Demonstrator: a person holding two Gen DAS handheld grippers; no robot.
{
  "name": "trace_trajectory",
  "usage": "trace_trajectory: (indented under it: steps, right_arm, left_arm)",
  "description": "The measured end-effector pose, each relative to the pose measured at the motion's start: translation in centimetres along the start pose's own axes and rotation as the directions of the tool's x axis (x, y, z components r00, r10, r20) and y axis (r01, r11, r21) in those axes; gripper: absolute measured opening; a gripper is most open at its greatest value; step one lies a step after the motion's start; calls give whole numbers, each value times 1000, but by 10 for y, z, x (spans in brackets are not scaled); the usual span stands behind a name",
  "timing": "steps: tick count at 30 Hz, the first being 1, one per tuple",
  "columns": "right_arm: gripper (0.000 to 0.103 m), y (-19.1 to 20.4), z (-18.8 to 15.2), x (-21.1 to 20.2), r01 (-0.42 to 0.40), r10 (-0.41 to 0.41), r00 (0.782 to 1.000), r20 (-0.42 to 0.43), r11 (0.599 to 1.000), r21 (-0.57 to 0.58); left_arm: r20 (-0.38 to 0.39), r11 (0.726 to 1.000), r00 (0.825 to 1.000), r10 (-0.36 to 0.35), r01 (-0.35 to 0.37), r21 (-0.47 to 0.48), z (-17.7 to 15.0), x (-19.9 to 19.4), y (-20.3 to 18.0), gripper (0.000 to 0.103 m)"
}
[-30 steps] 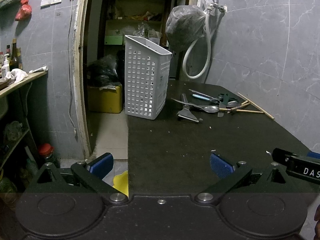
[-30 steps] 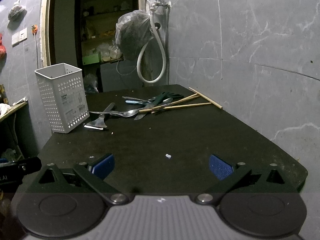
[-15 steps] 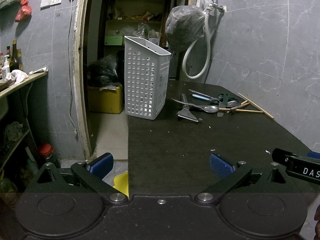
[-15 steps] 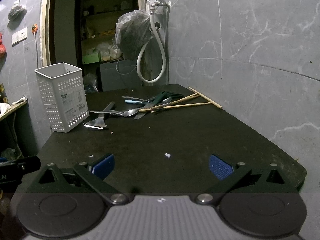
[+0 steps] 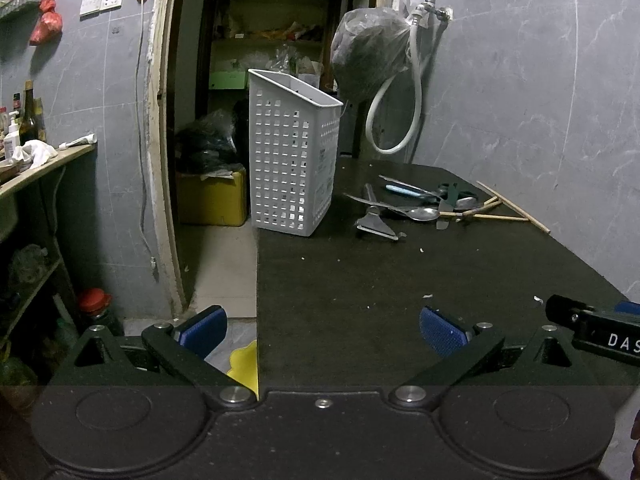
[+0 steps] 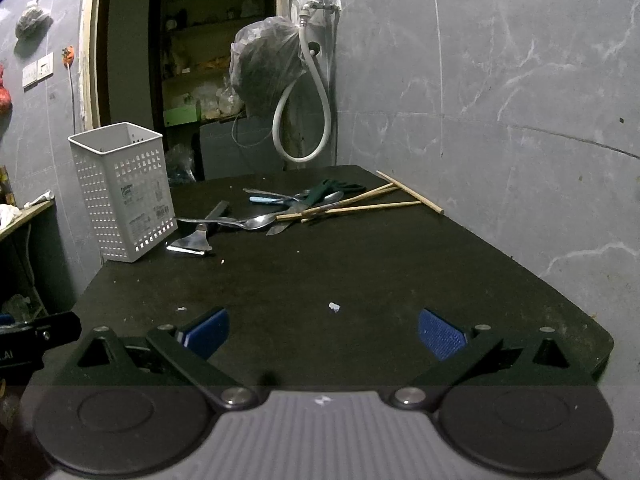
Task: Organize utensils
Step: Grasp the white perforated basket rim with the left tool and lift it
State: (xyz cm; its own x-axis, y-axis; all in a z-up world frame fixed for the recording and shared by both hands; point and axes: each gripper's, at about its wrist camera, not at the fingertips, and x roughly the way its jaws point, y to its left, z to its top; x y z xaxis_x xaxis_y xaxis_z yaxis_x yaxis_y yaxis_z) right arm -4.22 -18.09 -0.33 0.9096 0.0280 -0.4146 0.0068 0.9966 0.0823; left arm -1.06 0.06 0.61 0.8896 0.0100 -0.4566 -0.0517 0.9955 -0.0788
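A white perforated basket stands upright at the far left corner of the black table. Right of it lies a heap of utensils: a metal peeler, spoons, a blue-handled utensil, dark green scissors and wooden chopsticks. My left gripper is open at the table's near left edge, holding nothing. My right gripper is open over the near table, also holding nothing. Both are far from the utensils.
A doorway with shelves opens behind the basket. A bagged object and a white hose hang from a tap on the grey wall. A wooden shelf with bottles stands left. Floor lies beyond the table's left edge. Small crumbs dot the table.
Both grippers have edged very slightly; nothing on the table has moved and both stay open.
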Motion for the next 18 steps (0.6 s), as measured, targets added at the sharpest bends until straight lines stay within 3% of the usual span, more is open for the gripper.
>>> trace_trajectory:
  steps: [7,18]
  right_arm:
    - [103,4,6,7,38,-40,998,-38,998,-49]
    - [103,-2,26,14,29,-36,997,-74,995,-99]
  left_arm:
    - [-17,998,999,33,-32,49,11,3,-1,102]
    - [-60,997,997,57,-53,62,38,13,7,102]
